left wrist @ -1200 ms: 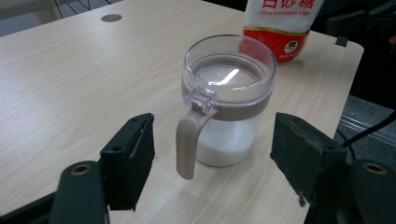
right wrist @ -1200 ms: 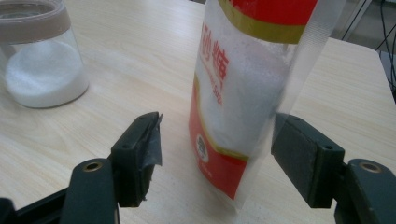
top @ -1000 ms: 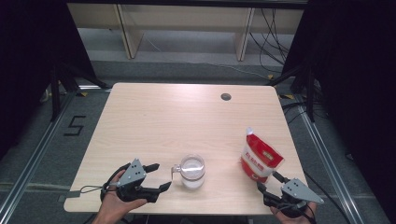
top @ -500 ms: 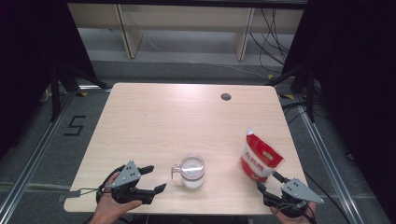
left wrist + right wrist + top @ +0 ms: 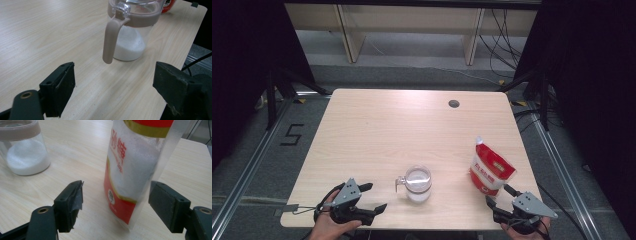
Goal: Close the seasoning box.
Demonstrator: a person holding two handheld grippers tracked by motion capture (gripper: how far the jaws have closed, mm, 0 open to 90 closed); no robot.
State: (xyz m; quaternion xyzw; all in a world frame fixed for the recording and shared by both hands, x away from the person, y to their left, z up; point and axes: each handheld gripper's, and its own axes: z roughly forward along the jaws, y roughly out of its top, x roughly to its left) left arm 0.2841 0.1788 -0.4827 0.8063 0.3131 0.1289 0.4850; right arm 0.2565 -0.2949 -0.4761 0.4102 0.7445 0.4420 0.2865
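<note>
I hold both grippers low at the near edge of the table [image 5: 362, 125], and neither has taken anything yet. My left gripper [image 5: 373, 197] stands wide, its jaws having just been opening, with nothing between them; it points at the jar [image 5: 417, 183], whose handle [image 5: 111, 40] hangs just ahead of the jaws. The jar stands upright near the front edge, lid on, with white sugar in the bottom. My right gripper [image 5: 498, 196] is wide too, jaws just opened further, and the bag [image 5: 490, 169] stands upright ahead of them, between the pads' lines but untouched. I judge the work barely begun: grasping bag and jar, and any pouring, all remain.
</note>
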